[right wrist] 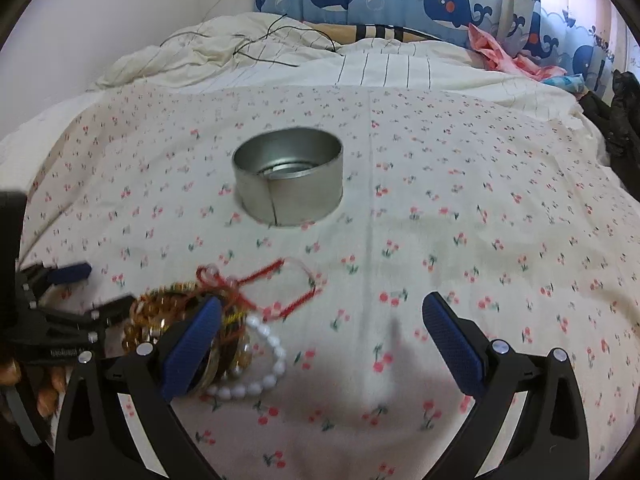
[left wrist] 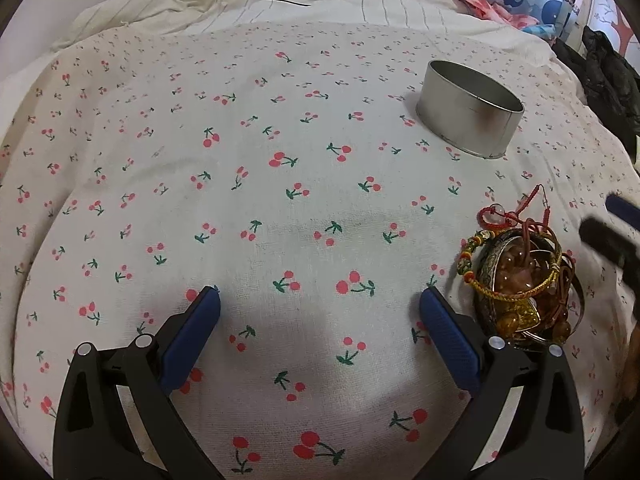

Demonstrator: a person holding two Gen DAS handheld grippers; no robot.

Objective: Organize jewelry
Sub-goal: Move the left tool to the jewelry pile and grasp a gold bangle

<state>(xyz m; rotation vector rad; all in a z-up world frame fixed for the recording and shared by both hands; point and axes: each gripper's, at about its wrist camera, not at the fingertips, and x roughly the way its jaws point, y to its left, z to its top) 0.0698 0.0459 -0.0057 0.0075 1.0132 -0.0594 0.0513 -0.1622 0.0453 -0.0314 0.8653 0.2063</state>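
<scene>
A tangled pile of jewelry (left wrist: 524,280) lies on the cherry-print cloth: amber beads, a metal bangle, red and yellow cords. In the right wrist view the same pile (right wrist: 188,320) also shows a white bead bracelet (right wrist: 260,368) and a red cord loop (right wrist: 296,284). An empty round silver tin (left wrist: 470,110) (right wrist: 288,176) stands beyond it. My left gripper (left wrist: 320,308) is open over bare cloth, the pile just outside its right finger. My right gripper (right wrist: 322,316) is open too, its left finger over the pile's edge. Neither holds anything.
The cherry-print cloth (left wrist: 240,200) covers a bed. Crumpled striped bedding with a thin black cable (right wrist: 280,48) lies at the back, whale-print pillows (right wrist: 400,0) behind it. Dark clothing (right wrist: 616,112) is heaped at the far right. The left gripper (right wrist: 64,304) shows at the right view's left edge.
</scene>
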